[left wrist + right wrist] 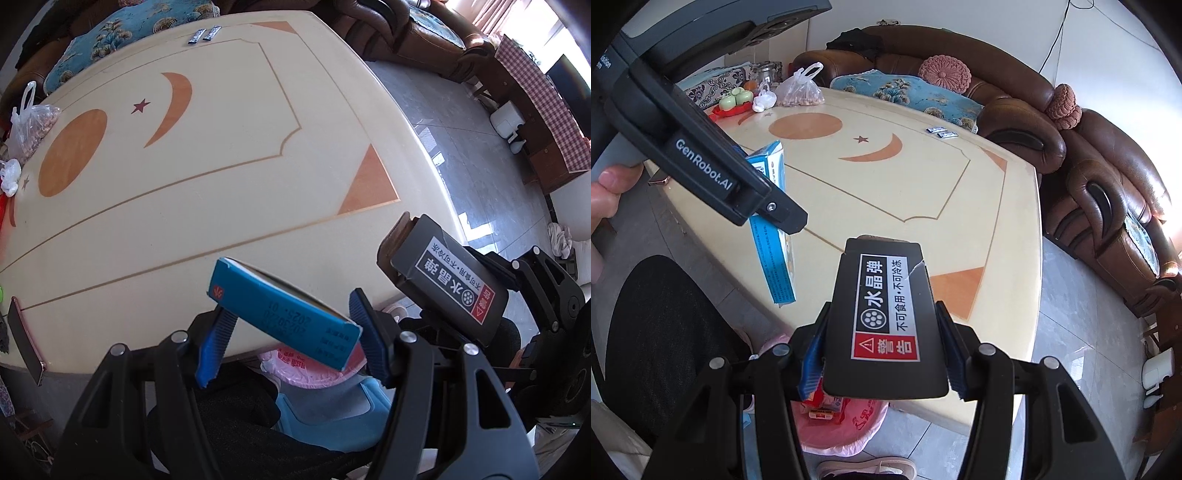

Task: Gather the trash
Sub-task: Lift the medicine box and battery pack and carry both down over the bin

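Left wrist view showed me the blue carton [284, 314] clamped in my left gripper [291, 338], tilted above the cream table [221, 184] edge; my right gripper [882, 354] pinched the black box [886, 321]. Both pointed steeply down over a pink-lined bin [846, 424], brown sofa [1108, 206] behind.

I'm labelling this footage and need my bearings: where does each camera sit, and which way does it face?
Left wrist: on the left gripper, looking steeply down over the cream inlaid table; its jaws hold a flat blue carton.
Right wrist: on the right gripper, angled down across the table toward the brown leather sofa; its jaws hold a black labelled box; a thumb shows.
Shared: table, both boxes, pink-lined bin.
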`<state>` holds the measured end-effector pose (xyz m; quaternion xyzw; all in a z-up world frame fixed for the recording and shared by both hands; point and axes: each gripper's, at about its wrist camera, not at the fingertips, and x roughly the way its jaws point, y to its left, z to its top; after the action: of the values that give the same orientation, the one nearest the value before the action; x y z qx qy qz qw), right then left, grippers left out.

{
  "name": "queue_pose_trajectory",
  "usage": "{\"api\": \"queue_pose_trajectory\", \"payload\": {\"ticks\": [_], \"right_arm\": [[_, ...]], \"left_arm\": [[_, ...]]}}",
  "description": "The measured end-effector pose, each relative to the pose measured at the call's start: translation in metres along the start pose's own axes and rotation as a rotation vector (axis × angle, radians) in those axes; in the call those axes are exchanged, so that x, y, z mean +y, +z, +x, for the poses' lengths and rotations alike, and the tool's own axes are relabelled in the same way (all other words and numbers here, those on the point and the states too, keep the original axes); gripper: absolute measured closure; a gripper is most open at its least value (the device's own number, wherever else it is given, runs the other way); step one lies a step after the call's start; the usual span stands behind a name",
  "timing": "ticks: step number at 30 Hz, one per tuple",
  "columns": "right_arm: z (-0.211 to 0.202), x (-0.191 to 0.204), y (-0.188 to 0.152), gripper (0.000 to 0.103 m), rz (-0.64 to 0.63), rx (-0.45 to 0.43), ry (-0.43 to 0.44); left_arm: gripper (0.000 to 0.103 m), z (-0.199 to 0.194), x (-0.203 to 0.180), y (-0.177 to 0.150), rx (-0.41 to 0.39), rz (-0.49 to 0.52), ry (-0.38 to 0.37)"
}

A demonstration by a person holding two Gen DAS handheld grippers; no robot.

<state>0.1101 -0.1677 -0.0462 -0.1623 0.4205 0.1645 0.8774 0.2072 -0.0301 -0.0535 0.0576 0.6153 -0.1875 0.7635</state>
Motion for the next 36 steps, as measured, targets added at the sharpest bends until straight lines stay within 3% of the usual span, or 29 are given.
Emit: {"api": "queue_pose_trajectory", "payload": {"ticks": [15, 36], "right_arm": [[-0.011, 0.03, -0.053, 0.051, 0.041, 0.056, 0.003], [0.013, 0.05, -0.101, 0.051, 0.091, 0.15, 0.025]], "left_arm": [[0.042, 0.027, -0.024, -0.07, 0.025, 0.061, -0.017], [0.042, 0.088, -0.037, -0.117, 0.101, 0.12, -0.035]]}}
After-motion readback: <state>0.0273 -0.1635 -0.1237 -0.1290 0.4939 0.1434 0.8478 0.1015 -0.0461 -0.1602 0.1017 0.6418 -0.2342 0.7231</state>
